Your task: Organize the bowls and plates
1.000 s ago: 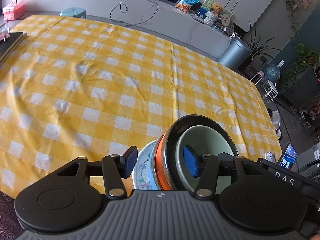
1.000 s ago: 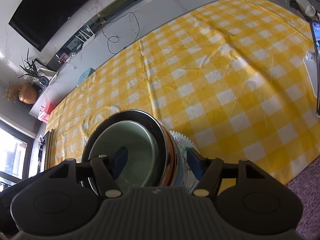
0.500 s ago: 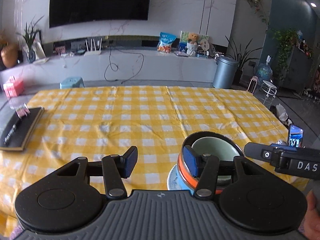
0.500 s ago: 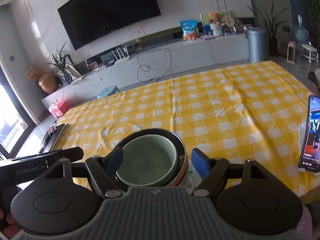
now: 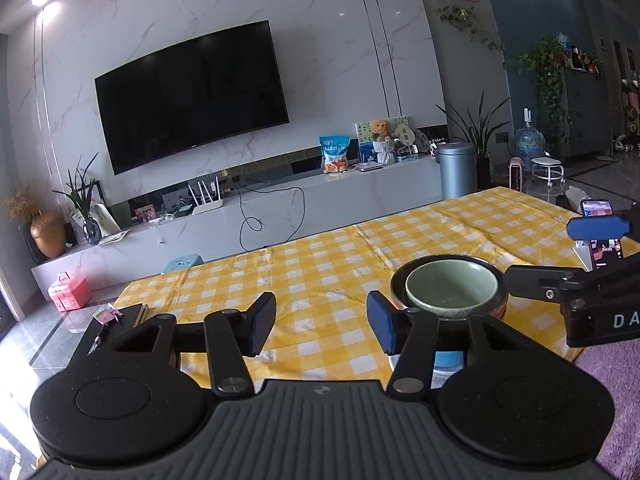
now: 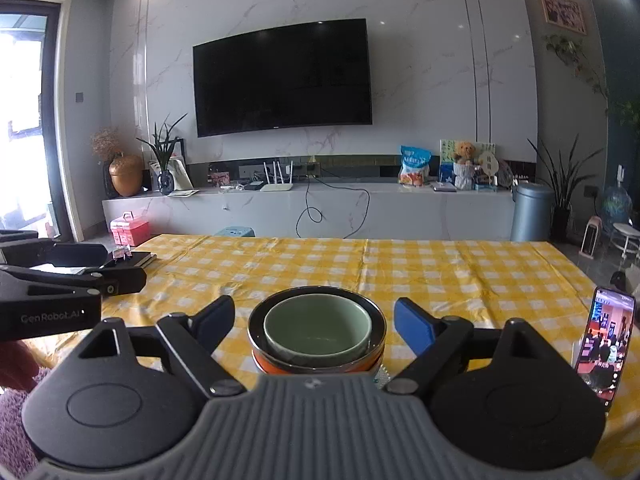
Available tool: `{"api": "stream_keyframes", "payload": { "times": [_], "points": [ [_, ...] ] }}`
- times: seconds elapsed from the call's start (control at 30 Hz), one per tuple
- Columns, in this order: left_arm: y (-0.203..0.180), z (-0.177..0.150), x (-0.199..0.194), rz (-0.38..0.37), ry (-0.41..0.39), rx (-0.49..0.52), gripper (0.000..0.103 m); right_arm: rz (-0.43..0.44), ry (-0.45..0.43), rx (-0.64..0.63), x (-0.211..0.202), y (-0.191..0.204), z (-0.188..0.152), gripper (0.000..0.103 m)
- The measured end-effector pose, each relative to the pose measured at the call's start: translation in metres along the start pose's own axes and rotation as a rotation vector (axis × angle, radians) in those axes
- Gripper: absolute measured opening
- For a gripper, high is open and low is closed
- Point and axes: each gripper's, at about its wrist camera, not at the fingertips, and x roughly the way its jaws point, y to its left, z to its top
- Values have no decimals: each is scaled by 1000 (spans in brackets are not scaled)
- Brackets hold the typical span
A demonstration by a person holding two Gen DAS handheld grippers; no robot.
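Bowls stacked [image 6: 316,330] near table [image 6: 440,272] front edge. My right hand-held gripper [image 6: 314,318] straddles stack, jaws opening, not touching. My left hand-held gripper [image 5: 320,324] beside it, half open w/ nothing held.

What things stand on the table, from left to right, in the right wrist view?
Black notebook → stack of bowls, with the green bowl on top → phone, propped upright at the right edge of the yellow checked tablecloth.

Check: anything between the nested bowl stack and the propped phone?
Only bare yellow checked tablecloth between bowl stack and phone, in the right wrist view.
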Motion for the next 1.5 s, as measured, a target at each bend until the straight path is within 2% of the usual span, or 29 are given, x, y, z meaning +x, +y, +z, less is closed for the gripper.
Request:
{"api": "stream_keyframes", "payload": {
  "times": [0.03,0.2,0.3,0.43,0.53,0.7,0.9,1.07,1.5],
  "points": [
    [-1,-3,-2,4,-1,-2,61,-1,-6,-20,-3,2,-3,99],
    [-7,-22,-5,37,13,0,65,-4,-3,-93,-14,16,-20,99],
    [-15,-28,-6,26,27,42,70,-5,18,-110,-16,21,-30,100],
    [-20,-36,-3,-1,65,46,73,18,54,-96,-11,20,-37,100],
    [-19,-45,5,-22,112,35,74,14,83,-86,-6,22,-44,100],
    [-18,-58,20,18,218,21,74,-5,164,-50,12,19,-57,100],
    [-14,-70,29,15,297,-13,74,-5,214,-45,23,20,-65,100],
    [-12,-75,31,6,323,-19,75,1,243,-44,27,21,-66,100],
    [-8,-73,31,10,340,-38,76,2,248,-63,27,24,-66,100]
  ]
}}
